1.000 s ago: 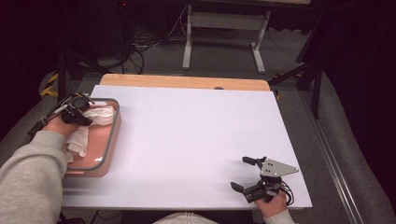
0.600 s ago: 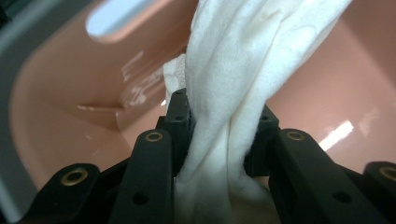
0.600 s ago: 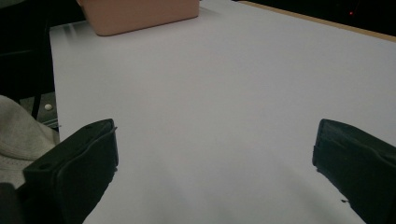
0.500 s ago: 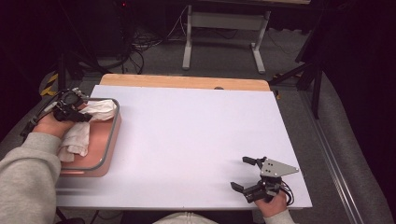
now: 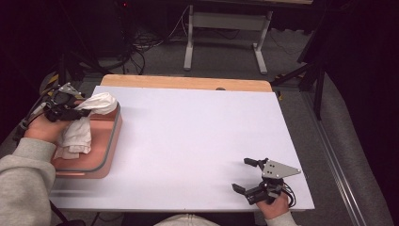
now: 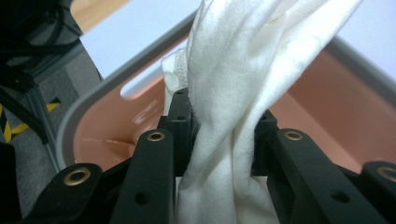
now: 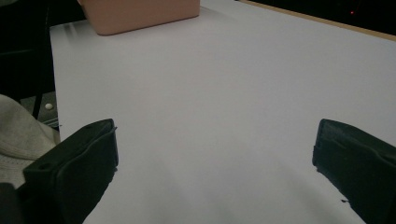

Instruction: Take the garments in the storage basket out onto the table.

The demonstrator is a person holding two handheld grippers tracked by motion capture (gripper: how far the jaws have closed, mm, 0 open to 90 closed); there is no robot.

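A: Left tool [image 5: 70, 113] status?

B: Jaws pressed together on the white cloth [image 5: 82, 127], pinching a bunched fold. The left gripper view shows fabric squeezed between both black jaws, with the seam edge poking out above one of them

A: Where's the cloth overall?

B: Mostly in the pink tray [image 5: 101, 162] at the left edge of the tabletop [image 5: 197, 141]. The upper part is gathered at the tool and bulges over the tray's far rim; the rest drapes down inside toward the person's wrist

A: Why grip it there?

B: My read: a pinch on a bunch gives a firm hold on soft fabric, and grabbing high lets the tail hang free instead of snagging the grey rim

A: Right tool [image 5: 249, 176]?

B: Jaws spread wide, nothing between them. Hovers low near the front right corner of the tabletop, well apart from the tray. Probably parked out of the way, ready to take a corner once the cloth is out

A: Clearance?

B: Plenty. The whole middle of the tabletop is bare white between tray and right tool. The tight spots are the tray walls around the hanging tail and the tabletop's left edge just beside the tray

A: Risk?

B: The tail could drag on the rim and shift the tray toward that edge
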